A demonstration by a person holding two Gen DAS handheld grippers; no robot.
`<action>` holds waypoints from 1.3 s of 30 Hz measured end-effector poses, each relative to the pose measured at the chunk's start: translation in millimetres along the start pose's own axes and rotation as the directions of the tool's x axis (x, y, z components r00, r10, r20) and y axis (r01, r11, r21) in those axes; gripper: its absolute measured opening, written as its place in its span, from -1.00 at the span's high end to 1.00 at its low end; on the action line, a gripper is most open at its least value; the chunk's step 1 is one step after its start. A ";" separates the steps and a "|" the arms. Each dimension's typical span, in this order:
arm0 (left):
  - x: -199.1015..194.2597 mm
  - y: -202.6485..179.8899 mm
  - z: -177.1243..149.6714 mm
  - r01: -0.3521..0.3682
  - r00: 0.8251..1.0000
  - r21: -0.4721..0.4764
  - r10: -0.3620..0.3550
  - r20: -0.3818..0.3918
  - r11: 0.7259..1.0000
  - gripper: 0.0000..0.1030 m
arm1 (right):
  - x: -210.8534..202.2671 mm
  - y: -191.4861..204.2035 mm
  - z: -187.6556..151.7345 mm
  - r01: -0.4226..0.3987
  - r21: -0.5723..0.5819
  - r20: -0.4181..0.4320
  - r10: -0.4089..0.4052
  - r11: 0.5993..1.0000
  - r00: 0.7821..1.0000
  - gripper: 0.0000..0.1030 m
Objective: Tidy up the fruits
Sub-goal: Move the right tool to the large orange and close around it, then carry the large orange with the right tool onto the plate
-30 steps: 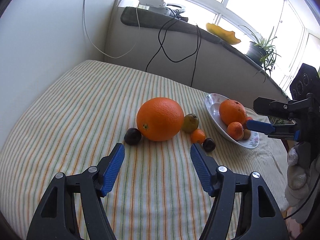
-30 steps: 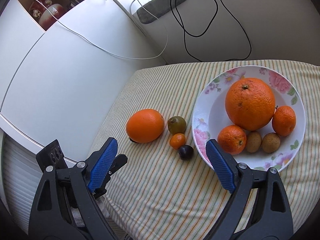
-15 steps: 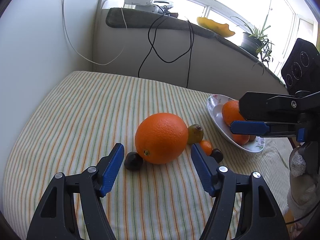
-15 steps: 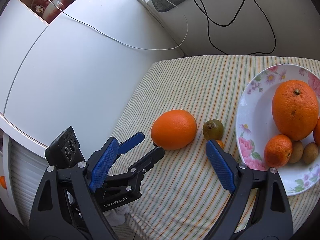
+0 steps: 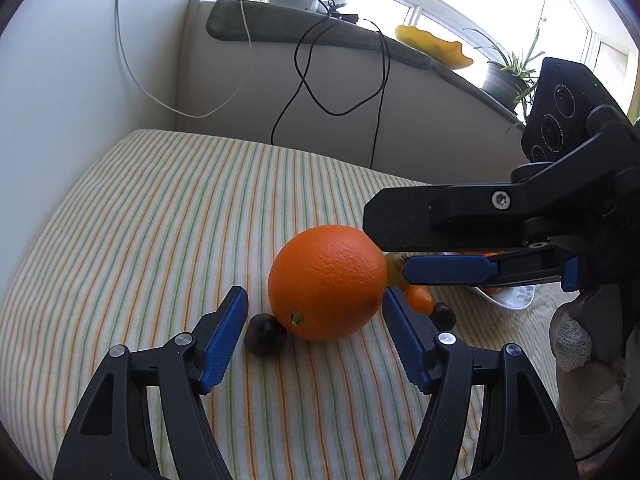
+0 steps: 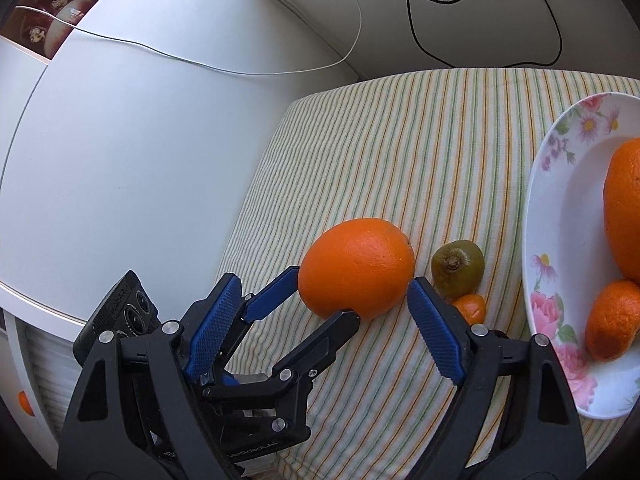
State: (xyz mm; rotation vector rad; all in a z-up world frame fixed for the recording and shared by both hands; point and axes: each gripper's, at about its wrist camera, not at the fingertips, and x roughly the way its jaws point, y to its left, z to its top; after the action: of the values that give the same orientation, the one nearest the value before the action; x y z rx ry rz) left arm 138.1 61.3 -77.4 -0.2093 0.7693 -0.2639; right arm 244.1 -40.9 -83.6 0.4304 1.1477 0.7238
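Big orange [image 5: 326,282] on striped cloth [image 5: 160,216], kiwi [image 6: 458,268] between it and plate [image 6: 560,240]

Large orange [image 5: 326,282]: bright orange. Cloth [image 5: 160,208] on surface: cream with fine orange and green stripes. Plate [image 6: 560,216]: white, pink floral print. Small fruit [image 5: 265,334]: dark brown-purple. Kiwi-like fruit [image 6: 458,267]: olive green. Both tongs: black frames, blue pads [image 5: 224,334].
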 end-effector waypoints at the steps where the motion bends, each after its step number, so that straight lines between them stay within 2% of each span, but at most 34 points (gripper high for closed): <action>1: 0.2 0.1 -0.1 0.001 1.000 0.001 -0.001 0.000 1.000 -0.35 | 3.0 -0.9 0.2 0.003 0.006 -0.005 -0.003 1.000 1.000 -0.71; 9: 1.5 6.0 1.6 0.017 1.000 -0.008 -0.017 -0.001 1.000 -0.35 | 24.7 -7.4 7.7 0.017 0.047 -0.023 -0.016 0.999 1.000 -0.70; 19: 7.4 0.7 3.9 0.026 0.999 0.014 -0.026 -0.028 1.000 -0.35 | 46.9 -1.0 17.1 0.067 0.033 -0.039 -0.066 0.997 0.997 -0.70; 22: 8.9 -2.4 2.9 0.020 0.999 0.027 -0.019 -0.031 0.999 -0.35 | 55.7 -1.8 16.6 0.104 0.030 -0.052 -0.103 0.994 0.993 -0.60; 24: 8.6 -1.2 2.8 0.024 0.999 0.019 -0.024 -0.030 1.000 -0.34 | 56.3 -2.7 16.1 0.108 0.037 -0.044 -0.106 0.993 0.993 -0.51; 31: 7.8 -9.0 1.5 0.002 1.000 0.052 -0.001 -0.019 0.999 -0.28 | 58.3 -1.7 15.9 0.107 0.030 -0.030 -0.106 0.994 0.994 -0.48; 39: 2.2 -14.1 5.1 -0.008 1.000 0.054 0.008 0.003 0.999 -0.27 | 35.9 -6.9 3.6 0.071 0.041 -0.019 -0.070 0.997 0.997 -0.47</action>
State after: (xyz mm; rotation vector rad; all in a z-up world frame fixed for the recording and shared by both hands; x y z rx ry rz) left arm 141.0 47.7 -71.4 -0.1554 0.7597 -0.2764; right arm 257.5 -20.1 -110.7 0.4172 1.1907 0.6442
